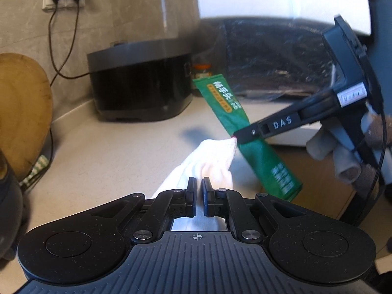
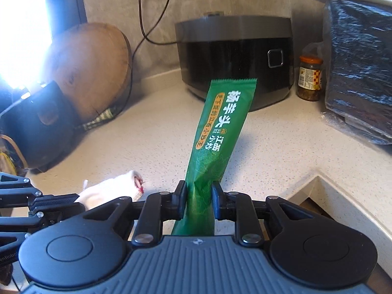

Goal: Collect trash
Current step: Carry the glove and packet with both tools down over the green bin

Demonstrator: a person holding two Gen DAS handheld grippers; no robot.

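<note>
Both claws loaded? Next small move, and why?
Probably carry both pieces off the counter toward a bin; none is in view. The right claw is shut on the green wrapper, and the left claw is shut on the white cloth.

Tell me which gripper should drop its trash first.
Probably either: the right gripper is shut on the long green foil wrapper, held above the speckled counter; the left gripper pinches the white crumpled tissue. No bin shows.
</note>
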